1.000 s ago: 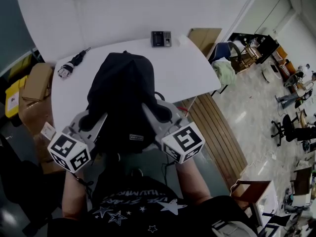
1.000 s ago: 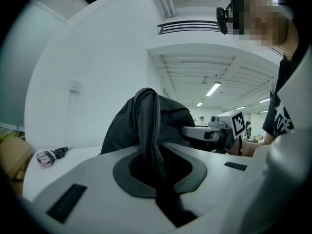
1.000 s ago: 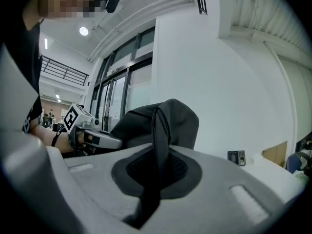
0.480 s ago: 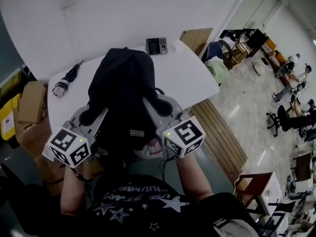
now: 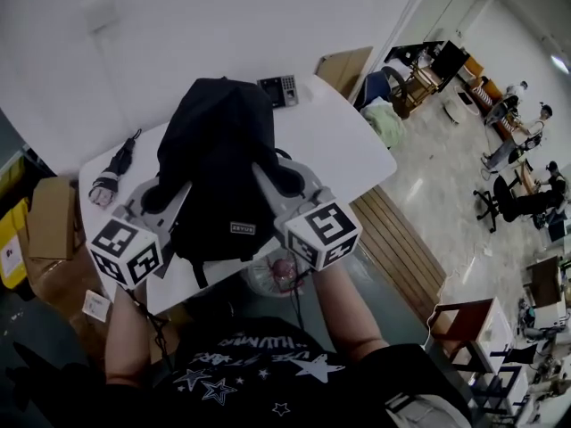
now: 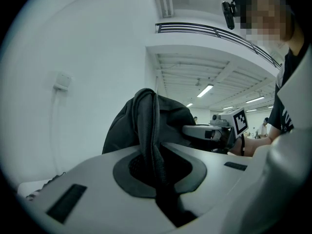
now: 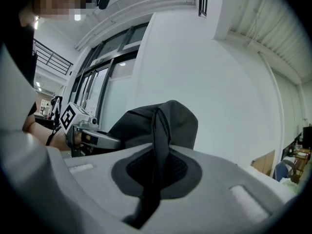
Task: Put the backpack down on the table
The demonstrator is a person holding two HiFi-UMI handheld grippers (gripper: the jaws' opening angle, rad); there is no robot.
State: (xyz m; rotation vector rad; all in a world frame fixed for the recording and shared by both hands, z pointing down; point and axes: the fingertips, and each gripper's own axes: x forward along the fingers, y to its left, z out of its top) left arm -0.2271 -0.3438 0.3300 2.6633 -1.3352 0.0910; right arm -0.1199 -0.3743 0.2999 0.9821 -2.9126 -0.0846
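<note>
Head view, backpack covering table centre

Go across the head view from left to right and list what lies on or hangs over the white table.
black handheld item → black backpack → keypad device
</note>
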